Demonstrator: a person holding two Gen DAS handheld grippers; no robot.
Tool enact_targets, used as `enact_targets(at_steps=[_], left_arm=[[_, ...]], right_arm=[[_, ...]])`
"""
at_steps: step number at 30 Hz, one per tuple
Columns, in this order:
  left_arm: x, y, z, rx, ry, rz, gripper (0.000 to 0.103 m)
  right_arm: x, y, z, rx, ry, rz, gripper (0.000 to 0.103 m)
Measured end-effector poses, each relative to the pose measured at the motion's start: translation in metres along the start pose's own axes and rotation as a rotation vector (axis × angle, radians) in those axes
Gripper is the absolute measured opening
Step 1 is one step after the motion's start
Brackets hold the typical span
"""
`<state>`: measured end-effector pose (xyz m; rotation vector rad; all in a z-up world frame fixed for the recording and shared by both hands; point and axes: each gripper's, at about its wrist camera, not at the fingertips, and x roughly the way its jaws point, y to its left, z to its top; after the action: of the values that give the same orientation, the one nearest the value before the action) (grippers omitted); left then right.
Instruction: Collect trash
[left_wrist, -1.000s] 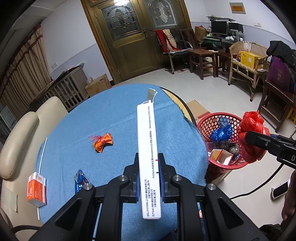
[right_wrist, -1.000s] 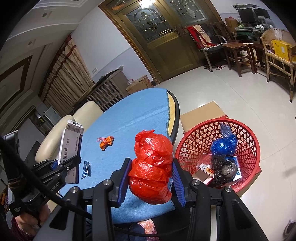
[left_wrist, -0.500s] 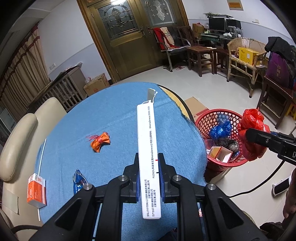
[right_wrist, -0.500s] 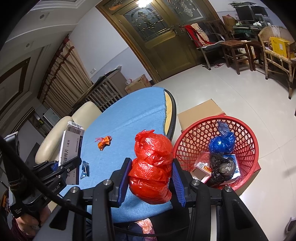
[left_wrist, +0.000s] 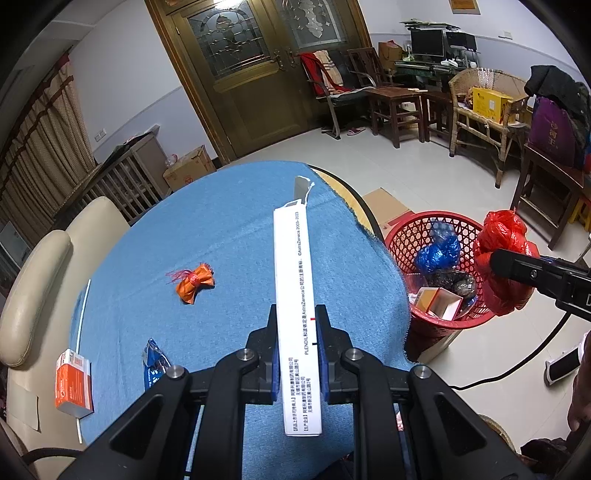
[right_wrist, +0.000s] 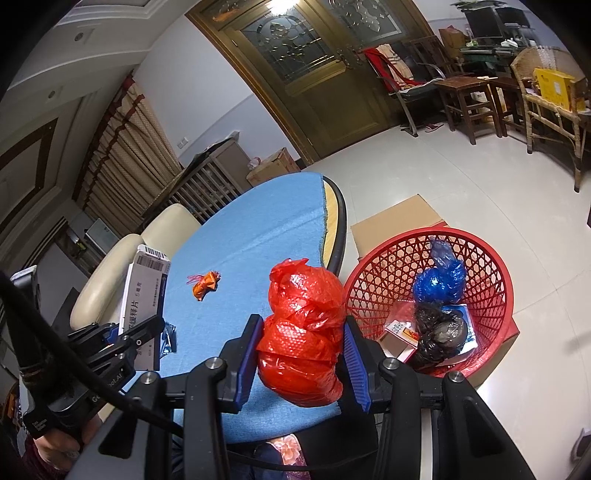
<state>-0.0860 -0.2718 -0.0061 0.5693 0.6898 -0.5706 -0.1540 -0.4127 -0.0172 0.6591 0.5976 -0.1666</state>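
Left gripper: we see it pinching a long white cardboard box, held over the round blue-clothed table | right gripper: clamped on a crumpled red plastic bag | red mesh plastic basket: on the floor at 2 o'clock of that bag.

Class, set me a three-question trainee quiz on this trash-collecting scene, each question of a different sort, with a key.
1. True or false: the left tongs are shut on a white medicine box.
2. What do the right tongs grip? A) blue bag B) red plastic bag C) orange wrapper
3. Fill in: the red basket stands on the ____ beside the table.

Key: 1 true; 2 B; 3 floor.
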Motion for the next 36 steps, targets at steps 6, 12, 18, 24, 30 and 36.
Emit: enact_targets(at_steps=[6,12,18,24,30,36], left_arm=[[0.001,-0.003,0.002,0.01,0.003,0.0,0.017],[0.001,-0.007,0.003,0.024,0.005,-0.002,0.017],[0.002,-0.012,0.005,0.042,0.004,-0.005,0.017],[0.003,-0.022,0.007,0.066,0.003,-0.011,0.017],[0.003,-0.029,0.009,0.085,0.003,-0.016,0.017],[0.006,-0.036,0.01,0.103,0.005,-0.019,0.017]], right_arm=[[0.0,-0.004,0.0,0.007,0.0,-0.001,0.046],[-0.001,-0.008,0.0,0.017,-0.002,-0.004,0.046],[-0.004,-0.013,0.0,0.029,-0.005,-0.007,0.046],[-0.007,-0.019,0.0,0.042,-0.007,-0.012,0.046],[-0.008,-0.025,0.0,0.058,-0.008,-0.02,0.046],[-0.01,-0.031,0.0,0.071,-0.008,-0.026,0.046]])
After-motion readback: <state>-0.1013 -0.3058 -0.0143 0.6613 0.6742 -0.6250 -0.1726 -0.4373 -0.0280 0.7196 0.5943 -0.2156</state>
